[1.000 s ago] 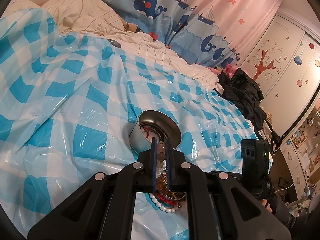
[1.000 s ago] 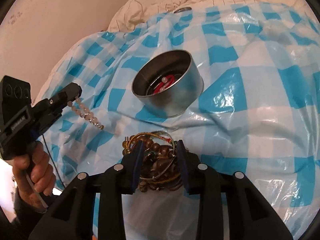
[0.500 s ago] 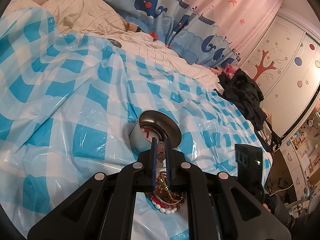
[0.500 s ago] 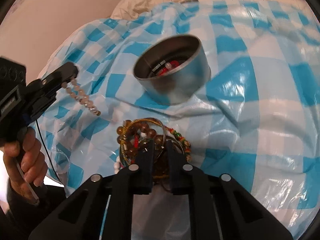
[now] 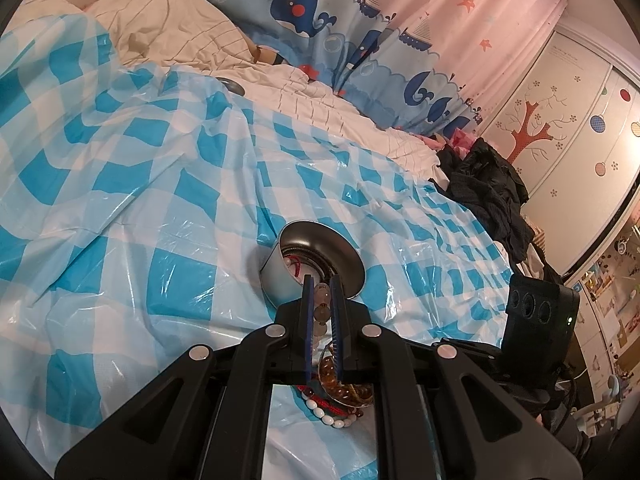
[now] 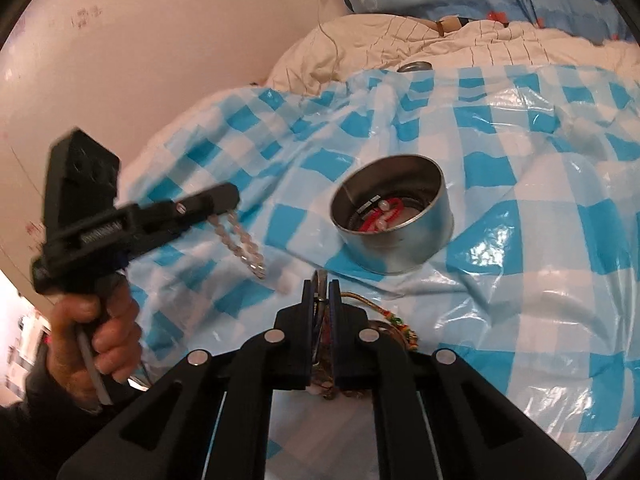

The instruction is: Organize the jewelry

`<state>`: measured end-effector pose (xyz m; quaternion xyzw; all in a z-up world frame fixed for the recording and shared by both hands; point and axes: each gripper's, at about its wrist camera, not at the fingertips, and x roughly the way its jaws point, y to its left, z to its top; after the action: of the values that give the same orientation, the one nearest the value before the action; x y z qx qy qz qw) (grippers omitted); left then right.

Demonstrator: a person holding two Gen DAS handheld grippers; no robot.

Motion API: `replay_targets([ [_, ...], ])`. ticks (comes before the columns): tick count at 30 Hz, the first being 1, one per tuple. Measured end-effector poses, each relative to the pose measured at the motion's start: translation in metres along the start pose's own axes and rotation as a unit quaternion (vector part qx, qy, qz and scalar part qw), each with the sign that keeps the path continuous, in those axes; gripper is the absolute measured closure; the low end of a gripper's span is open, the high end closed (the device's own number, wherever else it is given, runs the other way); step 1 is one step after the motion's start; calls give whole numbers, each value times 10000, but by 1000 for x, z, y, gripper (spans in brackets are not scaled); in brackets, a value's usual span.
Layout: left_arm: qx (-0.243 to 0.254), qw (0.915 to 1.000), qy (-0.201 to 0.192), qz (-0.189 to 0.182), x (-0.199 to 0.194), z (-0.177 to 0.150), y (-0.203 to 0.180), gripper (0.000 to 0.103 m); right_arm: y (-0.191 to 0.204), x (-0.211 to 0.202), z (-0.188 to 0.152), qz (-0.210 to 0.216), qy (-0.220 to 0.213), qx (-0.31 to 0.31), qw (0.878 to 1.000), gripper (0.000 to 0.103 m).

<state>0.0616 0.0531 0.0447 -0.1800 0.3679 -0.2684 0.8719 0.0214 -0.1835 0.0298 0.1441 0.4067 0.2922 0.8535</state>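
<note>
Holding the pale bead bracelet (image 6: 244,246) pinched in your left gripper (image 5: 320,312) keeps it clear of the pile (image 5: 340,396). Your right gripper (image 6: 320,304), jaws just closed, nips a thin bangle (image 6: 317,300) from that tangle, near the metal tin (image 6: 394,222) mid-bed on the checkered sheet (image 6: 520,280).

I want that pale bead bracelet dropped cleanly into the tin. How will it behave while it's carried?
Probably floppy: the bracelet hangs in a limp loop from the left tool. It may swing, since only its top beads are pinched. It looks light, and the round beads could slip, so lower it slowly over the tin.
</note>
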Motion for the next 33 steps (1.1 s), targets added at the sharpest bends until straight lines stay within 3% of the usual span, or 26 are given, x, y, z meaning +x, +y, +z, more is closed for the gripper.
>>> replay_targets([
  [5, -24, 10000, -8, 11, 2, -1, 2, 96, -3, -17, 5, 709, -384, 263, 9964, 95],
  [10, -16, 10000, 8, 1, 3, -1, 2, 96, -3, -19, 7, 1228, -357, 429, 9909, 96],
  [18, -125, 9997, -60, -182, 11, 5, -2, 96, -6, -28, 19, 801, -626, 343, 9942, 96],
  [28, -449, 9963, -310, -658, 49, 35, -24, 96, -26, -28, 63, 369, -997, 301, 9939, 96],
  [31, -589, 9970, -117, -487, 77, 39, -18, 95, -32, -9, 72, 147, -930, 188, 9954, 96],
  [33, -586, 9981, 181, 113, 95, 36, -14, 94, -41, 11, 74, 19, -669, 214, 9975, 95],
])
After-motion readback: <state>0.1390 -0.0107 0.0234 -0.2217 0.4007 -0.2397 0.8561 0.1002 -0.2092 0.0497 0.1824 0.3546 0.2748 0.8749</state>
